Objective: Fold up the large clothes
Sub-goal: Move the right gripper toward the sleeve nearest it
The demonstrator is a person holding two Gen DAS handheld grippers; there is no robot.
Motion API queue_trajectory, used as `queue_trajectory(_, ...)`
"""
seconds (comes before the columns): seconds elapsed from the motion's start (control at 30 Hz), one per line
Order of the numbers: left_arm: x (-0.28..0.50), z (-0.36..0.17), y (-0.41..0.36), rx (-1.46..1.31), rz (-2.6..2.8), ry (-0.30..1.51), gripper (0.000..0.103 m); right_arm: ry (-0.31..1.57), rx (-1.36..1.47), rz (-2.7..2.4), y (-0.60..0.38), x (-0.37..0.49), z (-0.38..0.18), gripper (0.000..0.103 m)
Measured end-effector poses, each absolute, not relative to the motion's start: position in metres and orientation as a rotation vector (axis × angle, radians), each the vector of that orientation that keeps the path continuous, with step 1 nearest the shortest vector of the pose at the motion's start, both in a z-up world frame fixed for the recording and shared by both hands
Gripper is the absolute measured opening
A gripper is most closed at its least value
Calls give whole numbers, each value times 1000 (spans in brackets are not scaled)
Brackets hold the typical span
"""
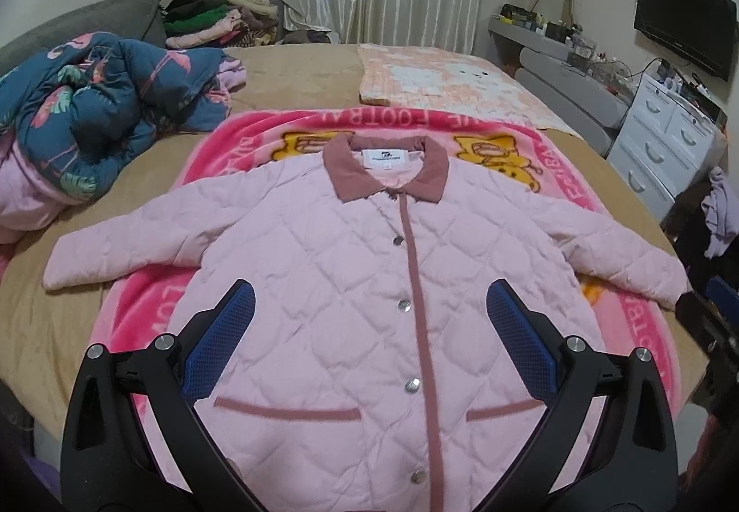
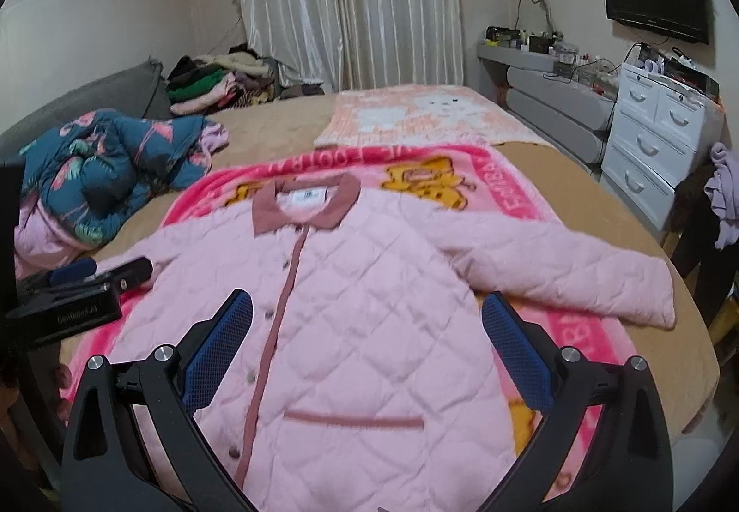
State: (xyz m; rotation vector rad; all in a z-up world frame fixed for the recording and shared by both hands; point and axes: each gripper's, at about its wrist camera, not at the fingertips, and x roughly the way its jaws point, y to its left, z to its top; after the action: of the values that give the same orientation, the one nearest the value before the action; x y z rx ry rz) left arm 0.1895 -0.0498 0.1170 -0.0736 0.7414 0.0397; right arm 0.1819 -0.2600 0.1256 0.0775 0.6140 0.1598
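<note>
Lying flat and face up on a pink blanket [image 1: 152, 313] spread over the bed [image 1: 295, 78], the pink quilted jacket [image 1: 369, 281] is buttoned, its darker collar [image 1: 385, 168] at the far end and both sleeves spread out to the sides. The left gripper [image 1: 369, 327] hovers above the jacket's lower front with its blue-padded fingers [image 1: 221, 341] spread wide and grasping nothing; the button placket and snaps run between them, and the two pocket trims show just below the fingertips. The right gripper [image 2: 367, 336] is likewise released and empty, its fingers [image 2: 517, 350] wide apart over the jacket's right half, with one pocket trim between them and the right sleeve [image 2: 568, 267] stretching away beyond the right finger. In the right wrist view the left gripper [image 2: 92, 276] appears off to the left of the left finger, over the jacket's other edge. Beyond the fingers to the left sits a crumpled dark floral quilt [image 1: 92, 110], farther back a pile of folded clothes [image 1: 208, 18], and ahead a pale pink patterned blanket [image 1: 443, 82]
</note>
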Motion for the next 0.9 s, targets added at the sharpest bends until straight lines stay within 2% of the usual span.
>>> queue_trajectory(0.43, 260, 123, -86, -48, 10, 749, 94, 550, 184, 35, -311, 263, 143, 99)
queue_trajectory(0.9, 321, 67, -143, -34, -20, 831, 94, 575, 306, -246, -417, 294, 80, 99)
